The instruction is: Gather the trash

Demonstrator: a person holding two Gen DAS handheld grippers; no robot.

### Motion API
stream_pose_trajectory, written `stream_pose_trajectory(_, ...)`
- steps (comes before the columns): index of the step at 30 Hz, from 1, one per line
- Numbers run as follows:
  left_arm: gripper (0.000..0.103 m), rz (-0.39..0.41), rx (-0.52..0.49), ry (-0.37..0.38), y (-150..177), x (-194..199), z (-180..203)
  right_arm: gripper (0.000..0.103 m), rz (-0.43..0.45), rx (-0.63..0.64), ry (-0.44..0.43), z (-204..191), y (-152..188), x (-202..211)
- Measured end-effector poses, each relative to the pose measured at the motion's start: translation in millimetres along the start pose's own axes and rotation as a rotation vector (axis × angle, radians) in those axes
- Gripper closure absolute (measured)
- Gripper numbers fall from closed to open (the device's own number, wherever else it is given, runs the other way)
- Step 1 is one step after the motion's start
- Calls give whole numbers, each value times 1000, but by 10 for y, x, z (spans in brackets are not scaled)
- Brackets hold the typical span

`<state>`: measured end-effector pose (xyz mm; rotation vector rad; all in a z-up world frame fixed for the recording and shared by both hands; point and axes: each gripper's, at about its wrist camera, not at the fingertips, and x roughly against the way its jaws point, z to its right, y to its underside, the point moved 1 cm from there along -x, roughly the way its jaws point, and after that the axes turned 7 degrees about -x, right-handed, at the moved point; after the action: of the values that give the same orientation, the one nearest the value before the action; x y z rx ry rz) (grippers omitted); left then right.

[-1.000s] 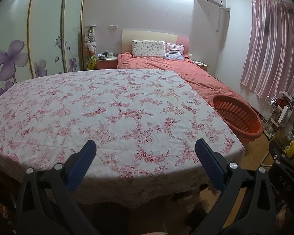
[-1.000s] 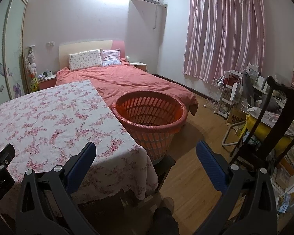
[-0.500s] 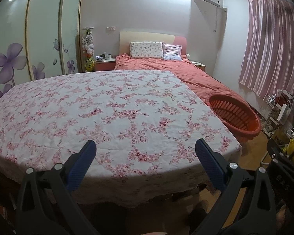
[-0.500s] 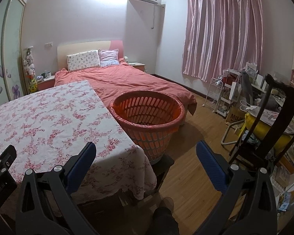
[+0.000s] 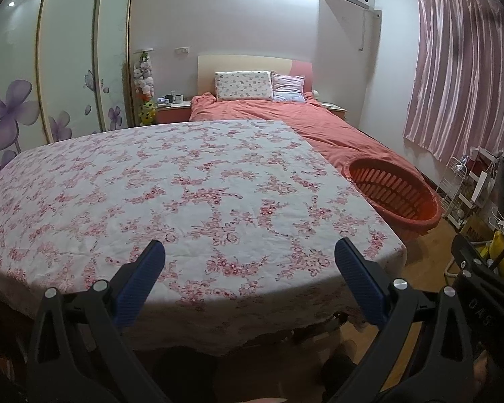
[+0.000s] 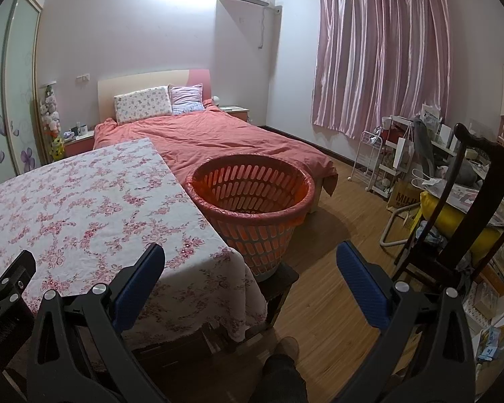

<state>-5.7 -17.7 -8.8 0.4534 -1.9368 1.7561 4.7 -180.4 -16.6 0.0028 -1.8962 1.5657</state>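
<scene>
At the far left stands a wardrobe (image 5: 67,67) with purple flowers on its sliding doors, and beside it a column of plush toys (image 5: 145,90) next to a low nightstand (image 5: 173,112). The table (image 5: 171,188), covered by a white cloth with pink flowers, fills the near left of both views. The left tongs (image 5: 250,260) hang over its near edge, blue pads wide apart and holding nothing. Beyond the table lies a bed (image 6: 218,141) with a salmon cover and two pillows. The orange basket (image 6: 252,201), lined with a bag, stands just beside the table's right edge, at the bed's foot. The right tongs (image 6: 251,262) hover near it, also spread apart and empty. No trash shows on the cloth. Pink curtains (image 6: 383,63) and a cluttered chair (image 6: 470,201) sit on the right.
</scene>
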Motion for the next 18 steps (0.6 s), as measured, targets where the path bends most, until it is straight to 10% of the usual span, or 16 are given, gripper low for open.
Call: stream_pose_trajectory(18, 4, 2, -9, 3, -12, 15, 56, 2, -1, -12, -2, -14, 32, -1)
